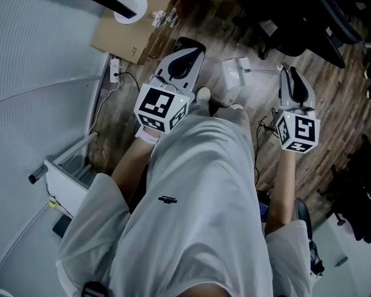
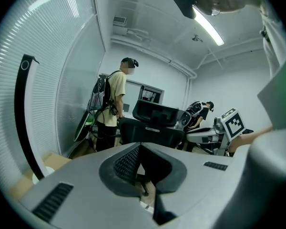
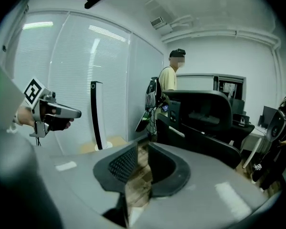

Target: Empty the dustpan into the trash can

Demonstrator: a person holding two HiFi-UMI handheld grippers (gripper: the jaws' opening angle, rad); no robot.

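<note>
Office with a wood-plank floor (image 1: 235,36), a frosted glass wall (image 3: 62,70), black desk chairs (image 3: 205,113) and a sheet of cardboard (image 1: 130,36) lying flat. Both grippers are held out over the floor, pointing only a bit downward. The left gripper (image 1: 188,45) has its jaws pressed together with nothing in them. The right gripper (image 1: 285,73) has its jaws apart, with just floor showing through the gap. Honestly I can't pick out the dustpan or the trash can in any view. I'd say the emptying either hasn't started or is already finished, and I can't tell which.
</note>
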